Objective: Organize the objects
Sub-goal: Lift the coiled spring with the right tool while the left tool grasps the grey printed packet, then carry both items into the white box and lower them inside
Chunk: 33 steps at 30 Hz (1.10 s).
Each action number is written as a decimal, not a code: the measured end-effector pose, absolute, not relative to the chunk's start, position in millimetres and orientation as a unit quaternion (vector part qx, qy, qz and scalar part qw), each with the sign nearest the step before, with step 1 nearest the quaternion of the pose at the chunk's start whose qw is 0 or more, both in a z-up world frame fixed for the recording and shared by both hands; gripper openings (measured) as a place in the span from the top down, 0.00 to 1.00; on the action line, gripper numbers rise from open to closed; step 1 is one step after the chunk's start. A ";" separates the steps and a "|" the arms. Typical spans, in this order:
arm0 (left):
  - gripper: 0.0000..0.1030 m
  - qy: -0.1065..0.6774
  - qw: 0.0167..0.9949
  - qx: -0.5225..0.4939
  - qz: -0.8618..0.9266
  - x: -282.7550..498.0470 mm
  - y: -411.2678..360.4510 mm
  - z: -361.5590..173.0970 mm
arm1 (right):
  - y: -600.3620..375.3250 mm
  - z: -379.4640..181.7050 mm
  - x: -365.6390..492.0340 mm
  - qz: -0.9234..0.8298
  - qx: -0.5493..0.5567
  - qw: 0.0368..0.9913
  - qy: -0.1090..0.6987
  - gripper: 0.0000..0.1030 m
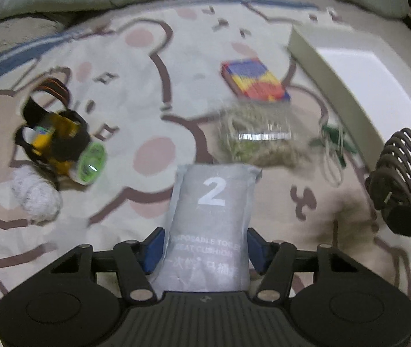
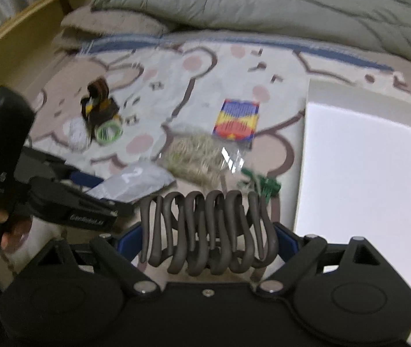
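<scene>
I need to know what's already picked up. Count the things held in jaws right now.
2. The packet marked 2 sits between the left gripper jaws; the brown coil sits between the right gripper jaws. Everything else lies on the bed.

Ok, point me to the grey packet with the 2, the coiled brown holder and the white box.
grey packet [image 1: 211, 217], left wrist view, middle of its face below the 2.
coiled brown holder [image 2: 205, 231], right wrist view, a middle loop.
white box [image 2: 361, 173], right wrist view, its white floor.
</scene>
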<state>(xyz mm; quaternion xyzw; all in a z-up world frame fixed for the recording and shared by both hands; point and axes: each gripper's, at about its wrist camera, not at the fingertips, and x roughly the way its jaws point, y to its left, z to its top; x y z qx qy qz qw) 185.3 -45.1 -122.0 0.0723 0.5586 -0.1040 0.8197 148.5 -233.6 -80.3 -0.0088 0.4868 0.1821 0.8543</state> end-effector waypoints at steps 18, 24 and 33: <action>0.43 0.431 0.900 0.028 -0.063 162.9 -21.2 -42.1 | -240.1 -30.5 147.2 0.136 0.047 0.913 0.382 0.11; 0.43 0.384 0.922 0.022 -0.037 156.8 -25.4 -23.8 | -257.8 -15.9 144.2 0.111 0.069 0.930 0.343 0.11; 0.43 0.336 0.942 0.006 0.000 163.0 -48.0 -2.7 | -294.8 -8.7 144.6 0.059 0.084 0.942 0.319 0.11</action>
